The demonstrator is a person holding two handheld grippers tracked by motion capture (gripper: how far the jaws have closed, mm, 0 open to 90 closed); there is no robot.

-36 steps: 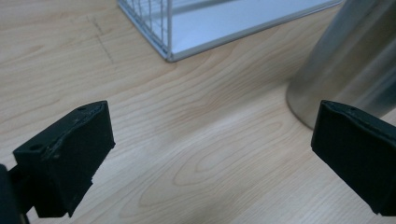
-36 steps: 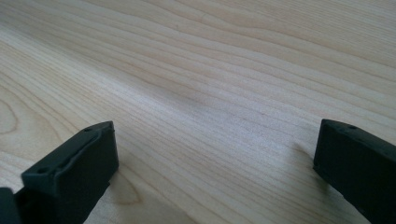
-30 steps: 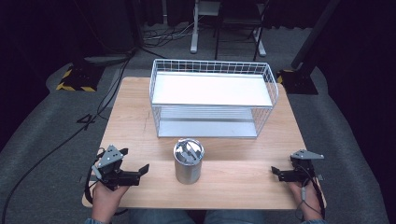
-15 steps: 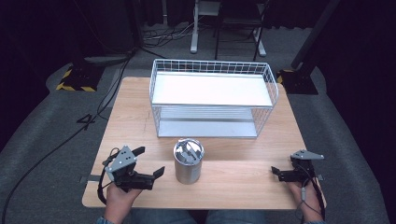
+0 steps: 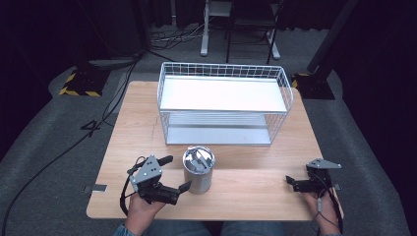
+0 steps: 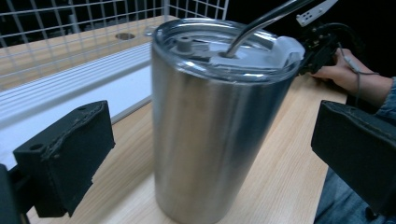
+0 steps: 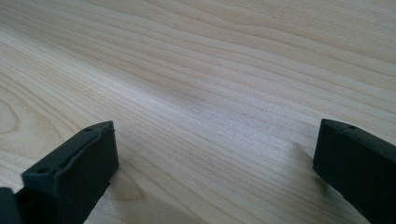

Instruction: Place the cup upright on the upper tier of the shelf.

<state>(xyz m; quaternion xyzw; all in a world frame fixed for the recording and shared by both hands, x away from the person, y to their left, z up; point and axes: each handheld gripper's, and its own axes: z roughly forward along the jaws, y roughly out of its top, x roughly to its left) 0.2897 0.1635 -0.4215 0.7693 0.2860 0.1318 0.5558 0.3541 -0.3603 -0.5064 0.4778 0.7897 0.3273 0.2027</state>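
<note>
Silver tumbler [image 5: 198,170], white wire basket [image 5: 223,103]

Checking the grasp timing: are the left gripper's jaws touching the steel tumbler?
Apart. The left gripper view shows the tumbler between the left gripper's open jaws, wood visible each side.

Light wooden table [image 5: 147,123], on it a white wire basket [image 5: 223,105] and steel tumbler [image 5: 198,169].

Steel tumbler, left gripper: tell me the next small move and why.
Probably ease the left gripper a little further forward, then close. In the left gripper view the steel tumbler stands upright between the open jaws with a gap on each side, so nothing grips it yet. The right gripper rests open on the table, well away.
</note>
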